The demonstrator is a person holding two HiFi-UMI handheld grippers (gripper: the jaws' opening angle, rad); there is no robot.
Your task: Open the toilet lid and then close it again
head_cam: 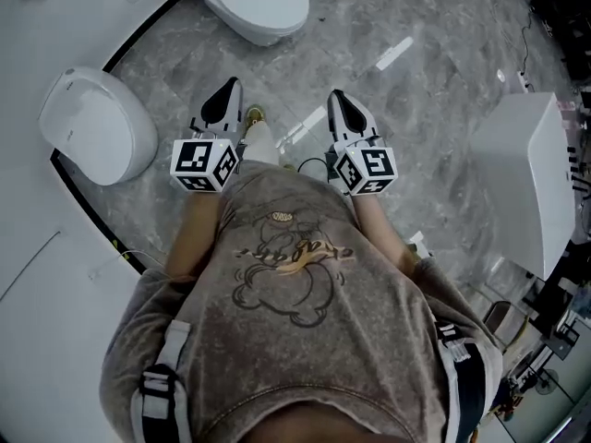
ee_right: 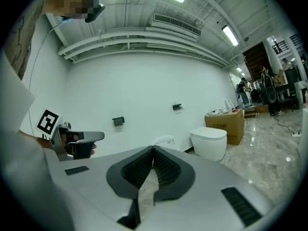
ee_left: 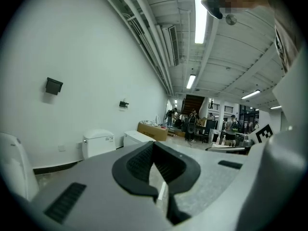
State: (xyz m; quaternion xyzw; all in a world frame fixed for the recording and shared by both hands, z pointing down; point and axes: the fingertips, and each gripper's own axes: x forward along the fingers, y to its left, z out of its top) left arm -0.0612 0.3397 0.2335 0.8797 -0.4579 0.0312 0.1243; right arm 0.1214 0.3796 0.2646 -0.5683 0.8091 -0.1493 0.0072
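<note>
Toilet lid (head_cam: 92, 123): it is seen shut on the toilet at the near left. A second toilet (head_cam: 254, 3), its lid also down, is seen farther off. Which of the two is meant cannot be told.
Left tongs (head_cam: 228, 87): they are held in front of the chest, well apart from both toilets. The tips are pressed together and nothing is pinched.
Right tongs (head_cam: 336, 96): they are held just beside the left pair. The tips are likewise pressed together and empty.
Stage: the task is judged not begun, as neither lid is touched.
Risk, grip: with the tips pressed together, the smooth rounded lid edge may be missed or slipped off. A spread before the reach is likely called for.
Risk, lift: a lid caught only at its rim may slide out and drop back.
Risk, closing: if the lid is released early, it may be slammed onto the seat.
Risk, footing: the marble floor (head_cam: 434, 109) looks glossy, so balance may be lost in a deep lean towards the low toilet.
</note>
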